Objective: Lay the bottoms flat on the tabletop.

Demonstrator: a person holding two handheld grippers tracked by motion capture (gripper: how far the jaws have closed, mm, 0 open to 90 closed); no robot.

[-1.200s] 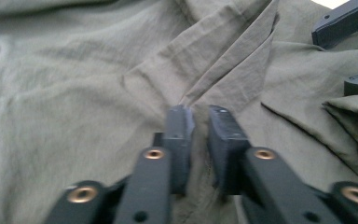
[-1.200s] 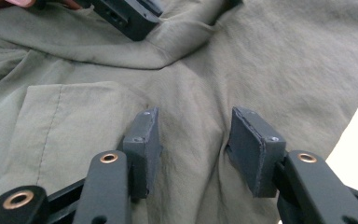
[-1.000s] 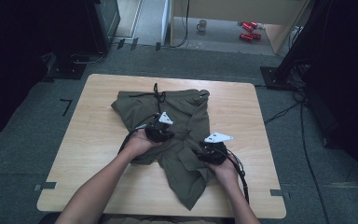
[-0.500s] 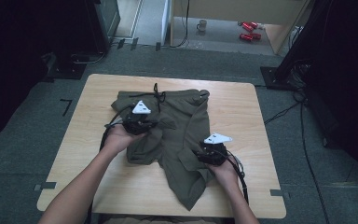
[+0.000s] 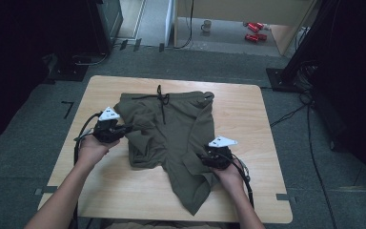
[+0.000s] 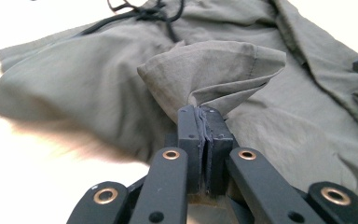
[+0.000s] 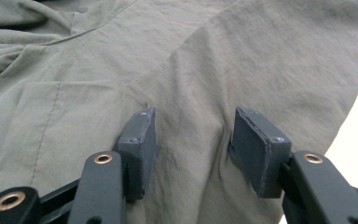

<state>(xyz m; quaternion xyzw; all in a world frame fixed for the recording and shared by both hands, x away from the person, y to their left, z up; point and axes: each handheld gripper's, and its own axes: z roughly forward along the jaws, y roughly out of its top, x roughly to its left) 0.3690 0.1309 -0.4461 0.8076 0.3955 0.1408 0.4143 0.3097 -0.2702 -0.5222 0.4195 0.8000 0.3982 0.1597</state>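
Olive-green shorts [image 5: 171, 129] with a black drawstring [image 5: 161, 98] lie crumpled on the wooden table [image 5: 248, 109]. My left gripper [image 5: 132, 127] is at the shorts' left side, shut on a pinched fold of the cloth. In the left gripper view the jaws [image 6: 205, 112] meet on that fold, which fans out above them over the shorts [image 6: 74, 79]. My right gripper [image 5: 201, 156] rests low on the lower right leg. In the right gripper view its jaws [image 7: 193, 126] stand apart, pads down on the cloth [image 7: 261, 56] with a soft ridge between them.
Bare tabletop lies left of the shorts and along the front edge [image 5: 124, 191]. Black cables [image 5: 81, 138] trail from both grippers. On the floor beyond are red cans [image 5: 253, 26], a mug [image 5: 206, 26] and dark stands at both sides.
My left gripper has travelled left across the table with the fold of cloth in it, drawing the shorts' left part out sideways. The right gripper has stayed put on the leg.
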